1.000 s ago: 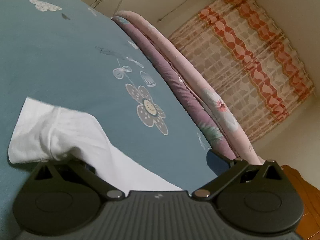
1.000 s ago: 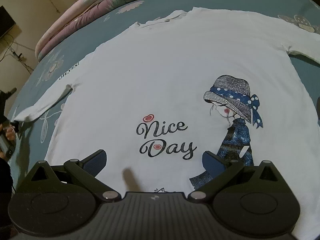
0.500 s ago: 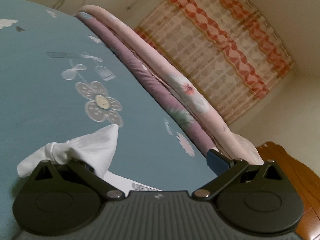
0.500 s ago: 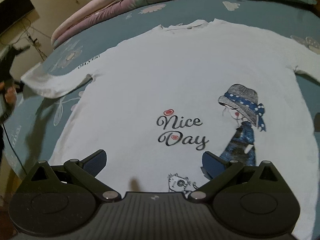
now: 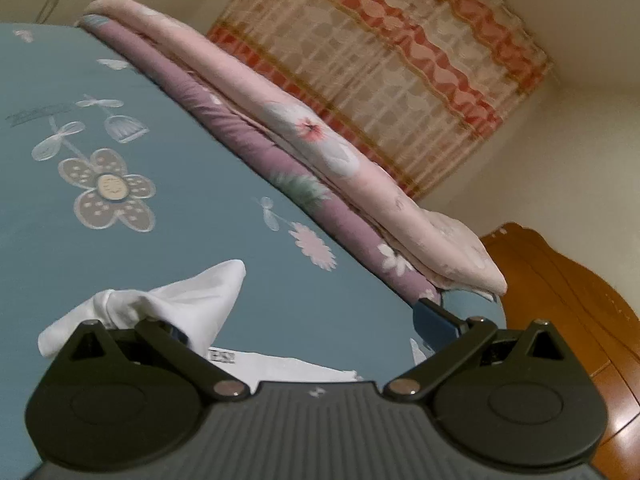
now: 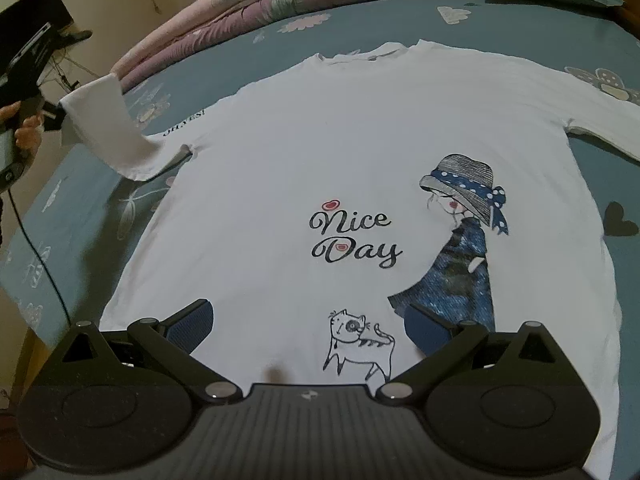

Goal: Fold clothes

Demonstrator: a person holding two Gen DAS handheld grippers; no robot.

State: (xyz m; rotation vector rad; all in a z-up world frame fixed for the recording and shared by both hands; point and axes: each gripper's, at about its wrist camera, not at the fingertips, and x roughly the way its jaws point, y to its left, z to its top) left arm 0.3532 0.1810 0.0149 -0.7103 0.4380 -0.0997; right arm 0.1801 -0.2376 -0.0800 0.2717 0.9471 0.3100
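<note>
Lying face up on the teal floral bedsheet (image 6: 256, 12), the white long-sleeved T-shirt (image 6: 320, 152) filled most of the right wrist view, its "Nice Day" print (image 6: 354, 236) near the centre, the hatted girl print (image 6: 460, 240) at about three o'clock and a small cat print (image 6: 358, 346) at six. The right gripper (image 6: 308, 326) hovered over the hem with its jaws wide apart and nothing between them. At about ten o'clock the shirt's sleeve (image 6: 108, 136) was raised off the sheet, its cuff at the left gripper (image 6: 24, 92) in a person's hand (image 6: 24, 128). In the left wrist view that cuff (image 5: 160, 308) bunched around the gripper's one finger at about eight o'clock while the other blue finger stood well apart at four o'clock, so I could not tell whether the left gripper (image 5: 304, 320) truly clamped the cloth or merely snagged it. That seemed the main risk: if the hold was only a snag, the sleeve could slip free partway across and drop in a twisted heap. Pulling too hard might also drag the shoulder and wrinkle the flat body, since nothing pinned the shirt down. The folded pink and purple quilts (image 5: 320, 168) lay along the bed's far edge at twelve o'clock, clear of the work.
</note>
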